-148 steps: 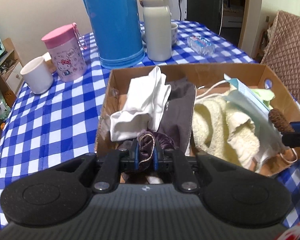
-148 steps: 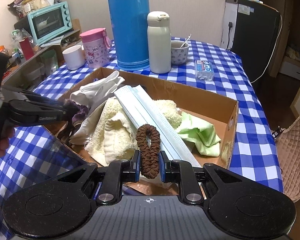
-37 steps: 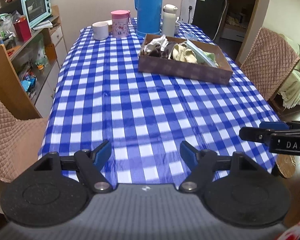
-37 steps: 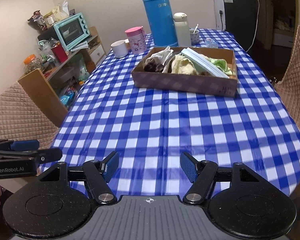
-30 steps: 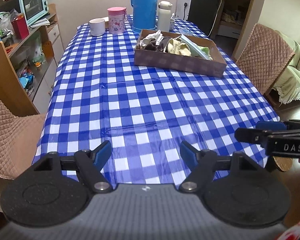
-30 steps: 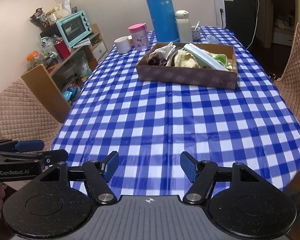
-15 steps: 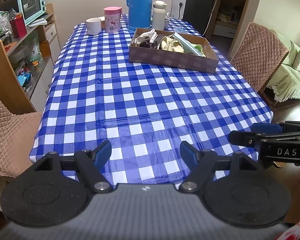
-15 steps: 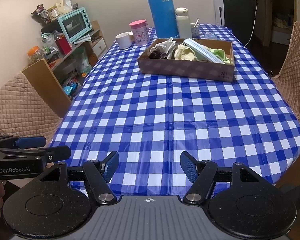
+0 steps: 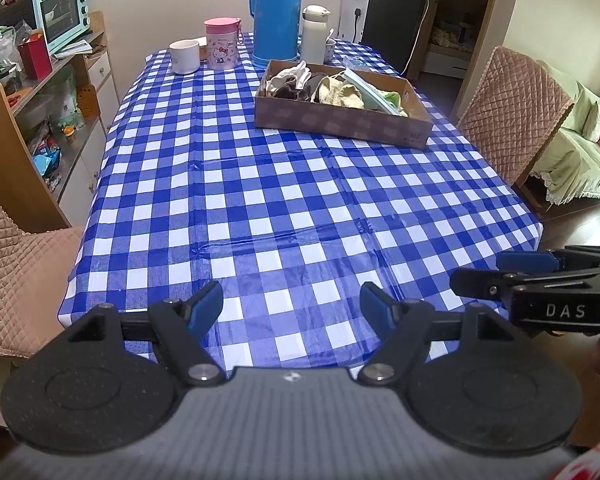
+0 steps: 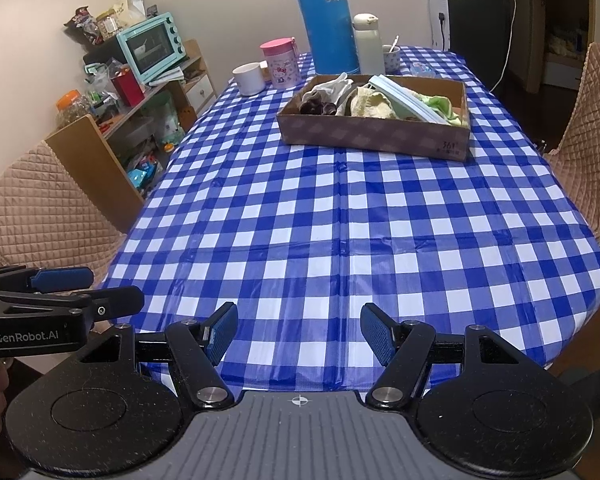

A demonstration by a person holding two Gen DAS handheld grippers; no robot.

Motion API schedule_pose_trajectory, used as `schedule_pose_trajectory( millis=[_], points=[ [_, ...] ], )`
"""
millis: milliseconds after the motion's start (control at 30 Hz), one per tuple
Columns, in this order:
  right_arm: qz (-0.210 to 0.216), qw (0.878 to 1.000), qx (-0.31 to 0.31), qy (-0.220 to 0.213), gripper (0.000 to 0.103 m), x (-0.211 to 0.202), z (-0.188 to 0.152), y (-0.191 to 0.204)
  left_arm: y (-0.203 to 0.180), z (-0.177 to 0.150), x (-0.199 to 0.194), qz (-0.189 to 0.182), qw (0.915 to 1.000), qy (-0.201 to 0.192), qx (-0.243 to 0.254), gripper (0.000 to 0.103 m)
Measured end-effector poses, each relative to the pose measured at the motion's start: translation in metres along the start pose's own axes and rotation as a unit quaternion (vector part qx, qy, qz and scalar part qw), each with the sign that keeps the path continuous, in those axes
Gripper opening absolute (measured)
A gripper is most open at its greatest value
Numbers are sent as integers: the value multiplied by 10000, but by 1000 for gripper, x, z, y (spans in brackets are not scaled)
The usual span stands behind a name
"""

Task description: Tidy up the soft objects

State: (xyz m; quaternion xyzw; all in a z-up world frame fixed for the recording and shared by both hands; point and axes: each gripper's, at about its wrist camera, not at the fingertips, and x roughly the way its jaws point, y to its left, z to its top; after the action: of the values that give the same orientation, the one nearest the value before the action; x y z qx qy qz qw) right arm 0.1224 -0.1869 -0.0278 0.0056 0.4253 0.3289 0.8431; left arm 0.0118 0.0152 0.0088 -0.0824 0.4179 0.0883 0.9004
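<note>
We hold both tools at the near end of the table (image 10: 340, 216), which is covered in a blue-and-white checked cloth, and both point down across it. Our left gripper (image 9: 292, 306) has its blue-padded fingers spread wide with only tablecloth showing between them, and our right gripper (image 10: 298, 330) stands the same way, fingers apart and nothing between the pads. Each tool also shows at the edge of the other's view, just off the near table edge. The soft objects lie well away from us in a shallow cardboard box (image 10: 374, 134) toward the far end of the table: white cloth (image 10: 332, 86) at the box's left end, a dark bundle (image 10: 320, 107) just beside it, a cream towel (image 10: 370, 106) in the middle, a light blue face mask (image 10: 404, 98) lying slantwise over the towel, and a pale green cloth (image 10: 440, 106) at the right end. Behind the box stand a tall blue thermos (image 10: 326, 20), a white flask (image 10: 368, 46) just right of it, and a small cup with a spoon (image 10: 391, 58). To their left are a pink-lidded tumbler (image 10: 280, 62) and a white mug (image 10: 250, 78). Quilted chairs (image 10: 584, 136) flank the table, and a mint toaster oven (image 10: 152, 46) sits on the shelf to the left.
</note>
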Motion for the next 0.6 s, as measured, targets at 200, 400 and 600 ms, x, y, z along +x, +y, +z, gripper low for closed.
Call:
schedule_pose_trajectory(
  millis=[200, 400, 600],
  points=[
    [-2, 10000, -8, 4, 68, 0, -1, 1, 0, 1, -1, 1, 10000, -4, -5, 74],
    [-3, 10000, -10, 1, 68, 0, -1, 2, 1, 1, 0, -3, 10000, -6, -5, 74],
    [-5, 10000, -7, -1, 68, 1, 0, 2, 1, 1, 0, -1, 10000, -8, -4, 74]
  ],
)
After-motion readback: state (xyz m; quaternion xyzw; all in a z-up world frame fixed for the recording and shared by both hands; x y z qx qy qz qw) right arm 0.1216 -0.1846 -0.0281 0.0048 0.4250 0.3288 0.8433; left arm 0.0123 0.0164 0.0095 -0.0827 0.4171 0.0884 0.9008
